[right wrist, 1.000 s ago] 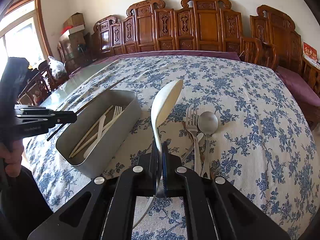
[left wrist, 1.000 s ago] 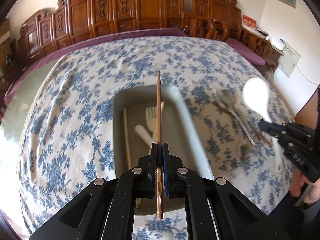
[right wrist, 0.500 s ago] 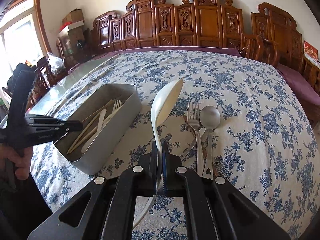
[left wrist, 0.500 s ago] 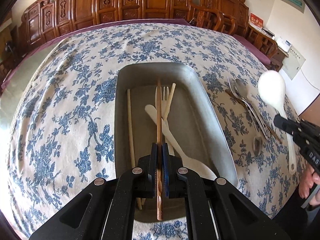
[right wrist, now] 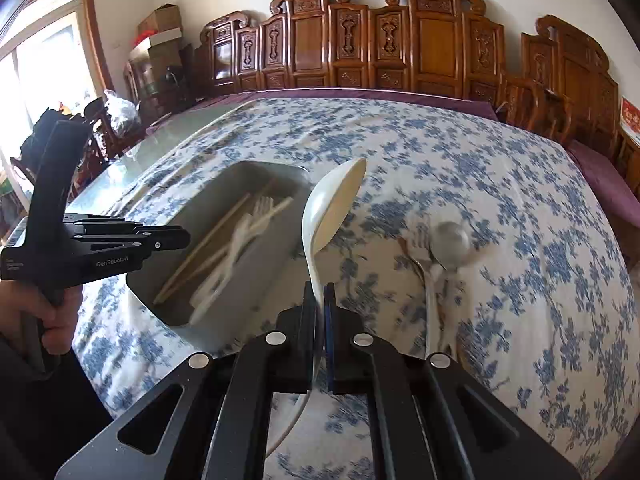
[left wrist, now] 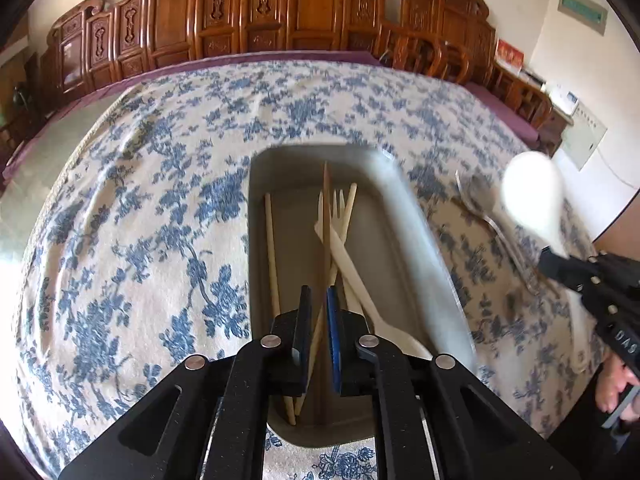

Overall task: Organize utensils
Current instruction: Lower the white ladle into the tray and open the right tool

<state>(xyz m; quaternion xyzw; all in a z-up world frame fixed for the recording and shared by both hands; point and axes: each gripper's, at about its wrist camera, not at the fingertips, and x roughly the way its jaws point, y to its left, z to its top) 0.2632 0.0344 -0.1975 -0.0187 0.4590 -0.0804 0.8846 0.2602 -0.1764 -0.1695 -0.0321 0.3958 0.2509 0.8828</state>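
Left gripper: jaws parted, brown chopstick loose between, over tray.
Right gripper: clamped on white spoon, tray to its left.

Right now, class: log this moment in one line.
left gripper: open, brown chopstick released in tray | right gripper: shut on white spoon

I'm holding the left gripper w/ jaws parted over the metal tray, brown chopstick lying loose inside among pale utensils, while right gripper is gripping the white spoon.
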